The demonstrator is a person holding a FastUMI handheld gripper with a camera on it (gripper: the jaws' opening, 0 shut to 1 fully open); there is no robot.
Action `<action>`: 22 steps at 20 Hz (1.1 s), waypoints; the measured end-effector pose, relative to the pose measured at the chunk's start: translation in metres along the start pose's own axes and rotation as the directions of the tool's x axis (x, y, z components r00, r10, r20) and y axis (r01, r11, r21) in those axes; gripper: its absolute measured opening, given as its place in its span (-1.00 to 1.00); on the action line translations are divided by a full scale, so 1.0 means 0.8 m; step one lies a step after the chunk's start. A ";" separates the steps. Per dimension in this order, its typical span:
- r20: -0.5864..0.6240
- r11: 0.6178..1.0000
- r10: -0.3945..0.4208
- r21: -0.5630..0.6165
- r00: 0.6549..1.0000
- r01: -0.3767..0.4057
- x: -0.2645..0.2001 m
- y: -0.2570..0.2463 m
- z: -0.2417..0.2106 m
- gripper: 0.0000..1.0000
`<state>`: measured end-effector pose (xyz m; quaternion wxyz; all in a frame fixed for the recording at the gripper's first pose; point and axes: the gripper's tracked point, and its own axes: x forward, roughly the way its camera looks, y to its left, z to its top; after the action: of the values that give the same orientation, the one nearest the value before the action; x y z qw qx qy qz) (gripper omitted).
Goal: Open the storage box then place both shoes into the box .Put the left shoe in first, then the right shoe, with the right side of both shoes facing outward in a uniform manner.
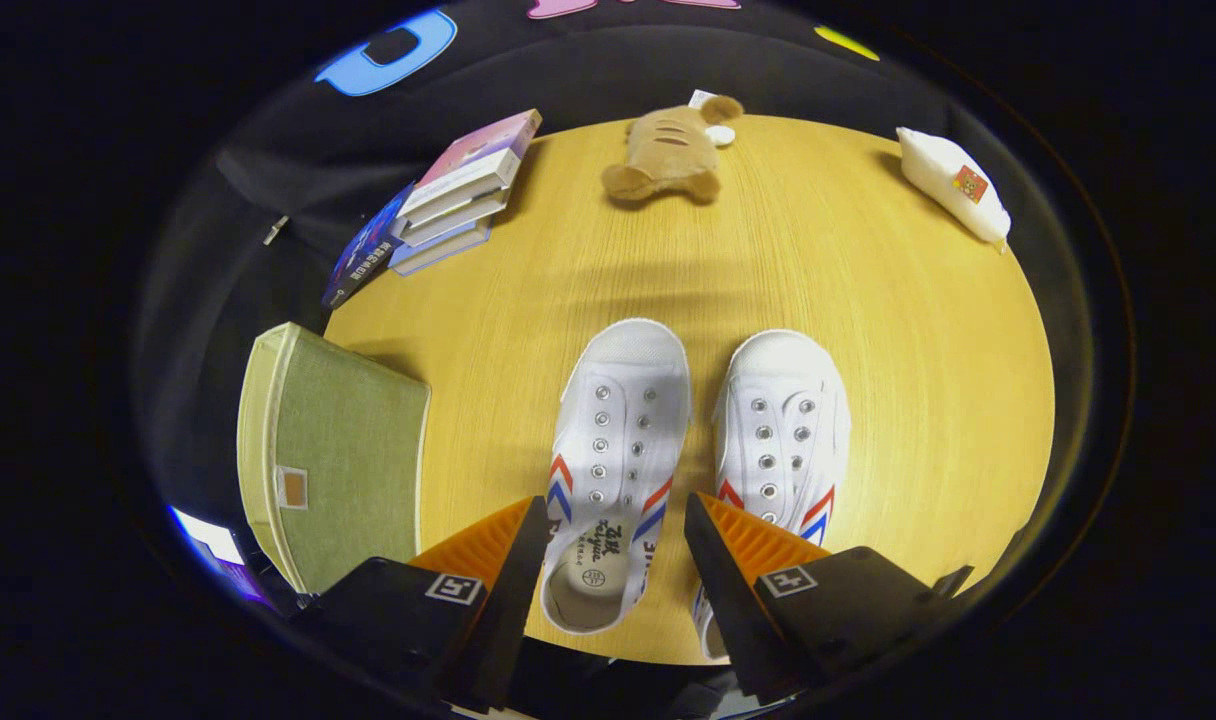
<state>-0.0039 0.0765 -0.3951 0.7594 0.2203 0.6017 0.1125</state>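
Between the spread, empty fingers of the hand-held gripper (pixel 613 520) lies the left shoe (pixel 616 470); grabbing it now risks skipping the still-closed box (pixel 333 455) alongside.

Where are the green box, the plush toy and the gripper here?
storage box (pixel 353 450), gripper view, its green fabric side.
plush toy (pixel 673 150), gripper view, its brown back.
gripper (pixel 615 545), gripper view, open, between fingertips over left shoe (pixel 618 430).

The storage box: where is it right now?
The green storage box sits closed at the table's left edge, left of the left shoe and beside the open tool.
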 end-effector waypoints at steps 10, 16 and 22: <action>-0.091 0.994 -0.111 -0.017 0.990 0.110 0.048 -0.034 -0.008 0.08; -0.088 0.997 -0.049 0.062 0.995 0.055 0.025 -0.023 -0.007 -0.81; -0.053 0.994 0.028 0.110 0.998 -0.022 -0.023 0.014 -0.001 -0.86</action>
<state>-0.0085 0.0785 -0.3744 0.7281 0.2660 0.6246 0.0950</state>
